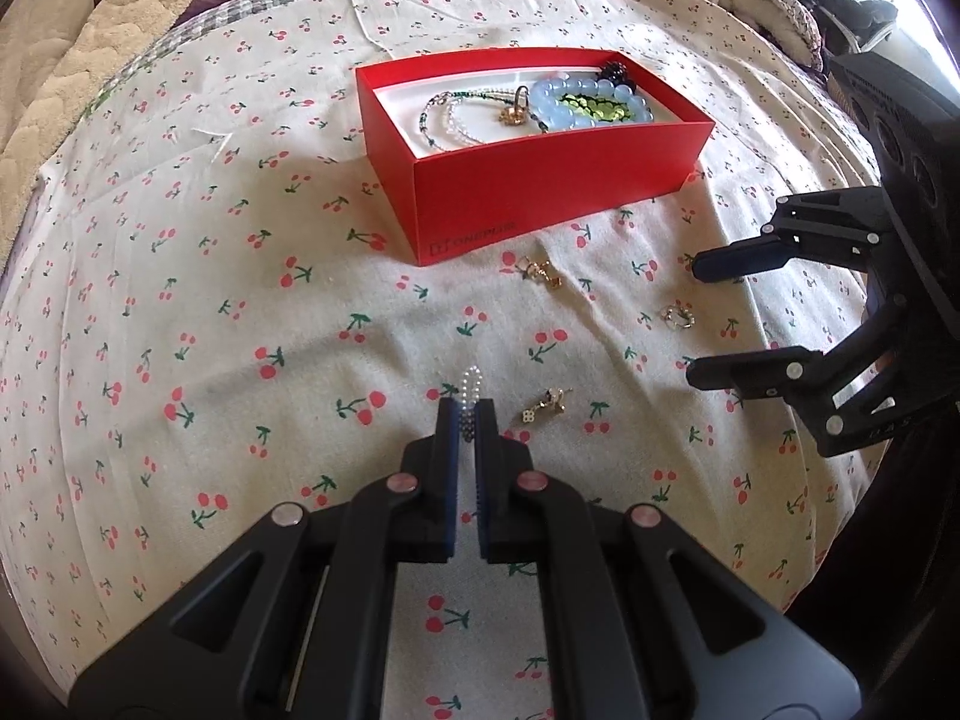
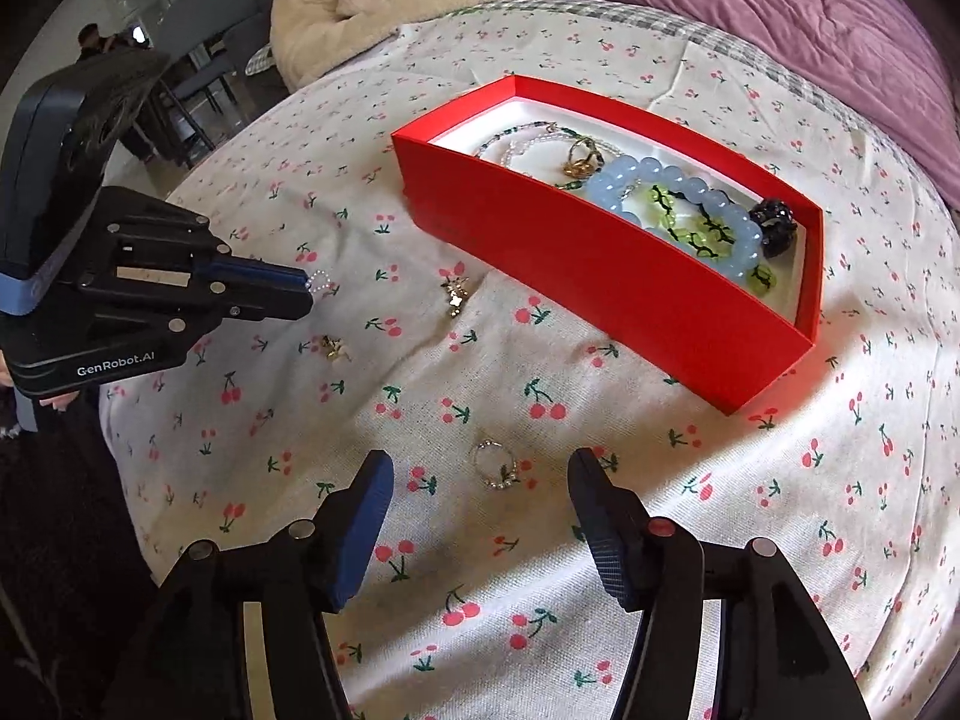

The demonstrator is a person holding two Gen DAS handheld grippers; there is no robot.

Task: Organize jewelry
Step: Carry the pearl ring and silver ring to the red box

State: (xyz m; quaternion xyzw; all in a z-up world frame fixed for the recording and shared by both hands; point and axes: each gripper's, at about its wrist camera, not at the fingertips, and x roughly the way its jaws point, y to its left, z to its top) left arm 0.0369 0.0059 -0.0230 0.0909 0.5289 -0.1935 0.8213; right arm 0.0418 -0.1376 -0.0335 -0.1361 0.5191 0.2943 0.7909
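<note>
Box (image 1: 540, 204) sat red on the bed (image 1: 240, 312), held blue beads (image 1: 600, 102), a thin necklace (image 1: 447, 114), a gold charm. Left gripper (image 1: 470, 420) pinched shut on a tiny bead ring (image 1: 473, 381); could slip out, get lost in cloth. Right gripper (image 2: 480, 480) spread wide over a ring (image 2: 495, 468).

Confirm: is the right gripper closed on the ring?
No: in the right wrist view the right gripper is open, and the ring lies on the cherry-print cloth between its fingertips, untouched.

Bedroom: bed (image 1: 180, 300), purple quilt (image 2: 810, 6).
</note>
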